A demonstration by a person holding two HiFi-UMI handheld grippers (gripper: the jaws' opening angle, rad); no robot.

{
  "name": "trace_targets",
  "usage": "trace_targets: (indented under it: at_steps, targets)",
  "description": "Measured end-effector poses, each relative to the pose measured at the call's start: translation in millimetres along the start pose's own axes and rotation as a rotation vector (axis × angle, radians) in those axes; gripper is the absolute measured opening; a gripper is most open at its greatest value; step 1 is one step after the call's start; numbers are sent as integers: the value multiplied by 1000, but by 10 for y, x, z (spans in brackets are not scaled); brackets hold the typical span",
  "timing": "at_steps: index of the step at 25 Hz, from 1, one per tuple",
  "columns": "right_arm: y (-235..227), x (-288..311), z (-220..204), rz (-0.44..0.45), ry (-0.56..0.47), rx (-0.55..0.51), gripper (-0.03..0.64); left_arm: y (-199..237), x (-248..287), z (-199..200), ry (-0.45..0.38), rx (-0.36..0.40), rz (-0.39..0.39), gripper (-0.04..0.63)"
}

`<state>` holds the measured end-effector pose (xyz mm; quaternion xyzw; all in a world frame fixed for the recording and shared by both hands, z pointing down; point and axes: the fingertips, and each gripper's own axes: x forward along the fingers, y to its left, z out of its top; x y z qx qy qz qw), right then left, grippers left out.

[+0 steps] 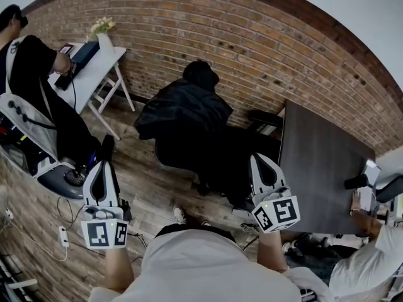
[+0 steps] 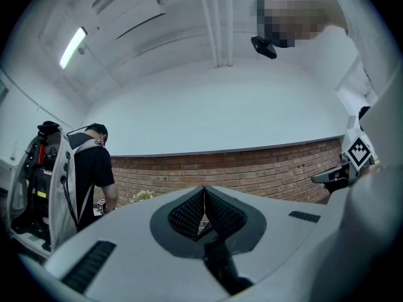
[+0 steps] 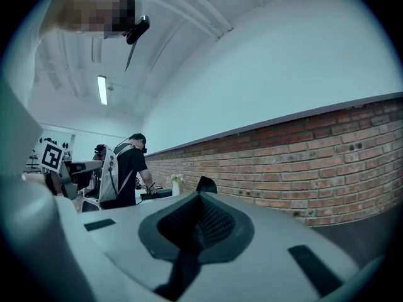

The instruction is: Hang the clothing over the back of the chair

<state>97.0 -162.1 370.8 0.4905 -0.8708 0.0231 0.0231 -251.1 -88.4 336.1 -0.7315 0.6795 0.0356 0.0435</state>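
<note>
Close to the person's chest, the left gripper [image 2: 203,194] and right gripper [image 3: 200,199] are both pressed together on nothing. Farther off, beside the dark table [image 1: 321,162], the black clothing [image 1: 182,109] lies heaped over the chair [image 1: 217,162] by the brick wall. Bunched unevenly, it may slide to the floor. Cloth hides most of the chair, black on black, so how securely it hangs cannot be told.

Looks like a loft-style lab or office: brick wall [image 1: 264,36], plank floor [image 1: 151,187], white table [image 1: 101,68] with flowers [image 1: 102,25], dark desk [image 1: 321,162], ceiling strip light [image 2: 73,46], person wearing a backpack rig [image 1: 31,61].
</note>
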Motion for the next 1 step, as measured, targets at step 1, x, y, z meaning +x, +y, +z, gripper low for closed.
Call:
trace_targets:
  at_steps: [1]
  targets:
    - [3,-1,-5,1,1,-1,18,0,-3,-4,0,0,0,24]
